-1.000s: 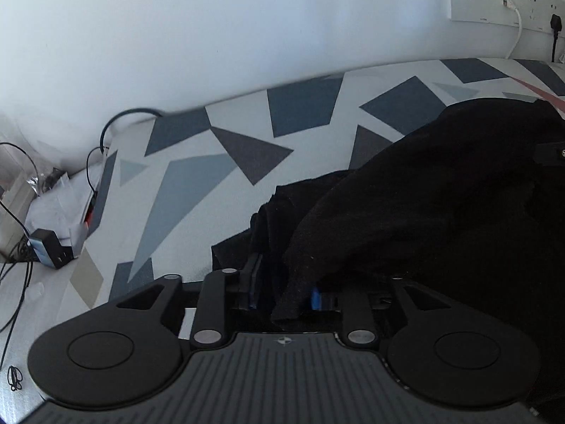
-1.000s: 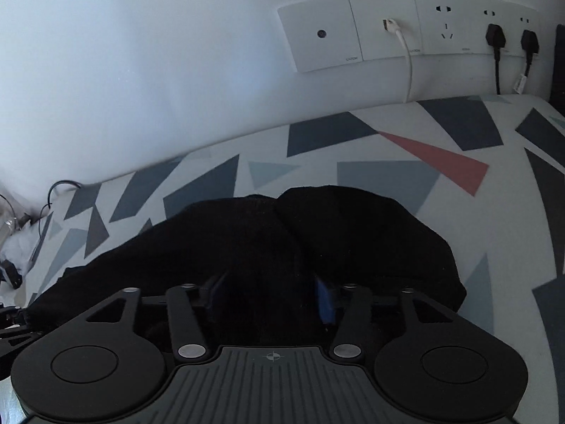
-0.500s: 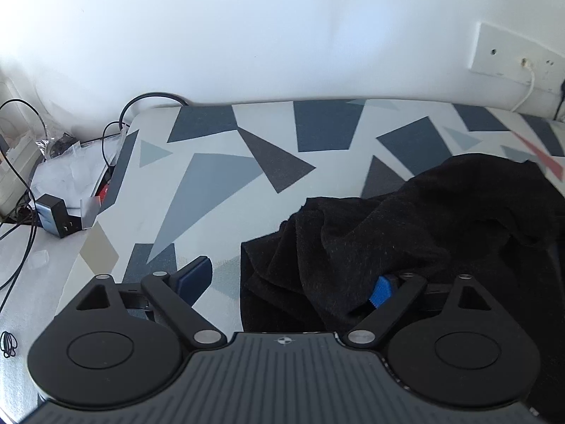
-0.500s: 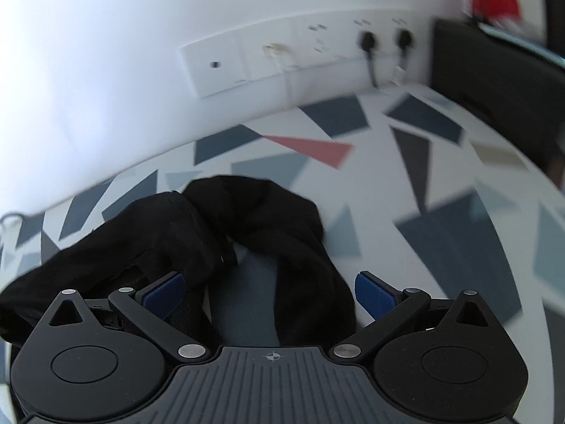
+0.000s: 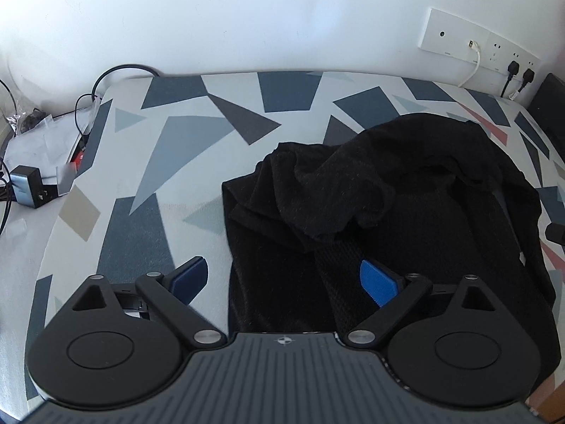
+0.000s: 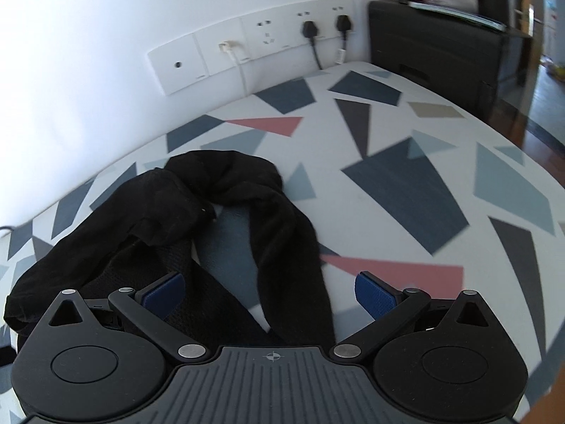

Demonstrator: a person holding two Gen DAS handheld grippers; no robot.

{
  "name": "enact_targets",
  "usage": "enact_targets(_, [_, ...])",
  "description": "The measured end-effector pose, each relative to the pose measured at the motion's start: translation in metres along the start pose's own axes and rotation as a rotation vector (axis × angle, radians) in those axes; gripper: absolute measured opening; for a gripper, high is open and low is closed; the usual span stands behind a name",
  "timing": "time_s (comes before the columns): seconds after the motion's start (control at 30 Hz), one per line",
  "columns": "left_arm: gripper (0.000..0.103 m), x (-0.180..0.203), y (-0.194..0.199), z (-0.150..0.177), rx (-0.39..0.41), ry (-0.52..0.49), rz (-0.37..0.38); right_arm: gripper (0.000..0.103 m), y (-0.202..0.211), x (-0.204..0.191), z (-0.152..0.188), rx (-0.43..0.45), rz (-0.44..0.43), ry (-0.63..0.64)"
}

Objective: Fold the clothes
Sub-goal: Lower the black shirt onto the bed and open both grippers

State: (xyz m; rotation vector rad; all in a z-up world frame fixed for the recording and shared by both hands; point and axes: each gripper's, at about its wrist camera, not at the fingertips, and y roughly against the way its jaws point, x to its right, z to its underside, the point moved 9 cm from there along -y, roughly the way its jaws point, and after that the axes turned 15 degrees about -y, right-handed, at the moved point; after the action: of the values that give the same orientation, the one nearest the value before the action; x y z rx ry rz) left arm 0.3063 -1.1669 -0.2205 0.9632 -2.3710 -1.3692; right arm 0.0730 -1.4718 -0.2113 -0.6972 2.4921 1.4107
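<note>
- Black cloth (image 5: 388,212) lies bunched up on a bed cover (image 5: 183,162) with grey and blue shapes, seen from the left wrist.
- The left gripper (image 5: 282,279) has its blue pads wide apart and is opening a bit more. The edge of the cloth lies under the gap, but nothing is pinched.
- A white socket strip (image 5: 476,44) sits on the wall, far right.
- From the right wrist, the black cloth (image 6: 176,212) curls like a loop, with a long strip running down between the pads.
- The right gripper (image 6: 270,291) is spread wide and holds nothing.
- A black cabinet (image 6: 434,35) stands by the bed.
</note>
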Motion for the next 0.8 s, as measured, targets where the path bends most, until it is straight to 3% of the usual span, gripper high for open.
enact_targets(0.2, [0.096, -0.014, 0.005, 0.029, -0.027, 0.033, 0.019, 0.102, 0.007, 0.000, 0.007, 0.002, 0.024, -0.017])
enact_targets(0.53, [0.096, -0.042, 0.020, 0.065, -0.022, 0.122, 0.010, 0.102, 0.014, -0.028, 0.024, -0.017, 0.001, 0.065])
enact_targets(0.8, [0.096, -0.038, 0.043, 0.086, 0.034, 0.138, 0.046, 0.102, 0.024, -0.036, 0.033, -0.057, -0.097, 0.134])
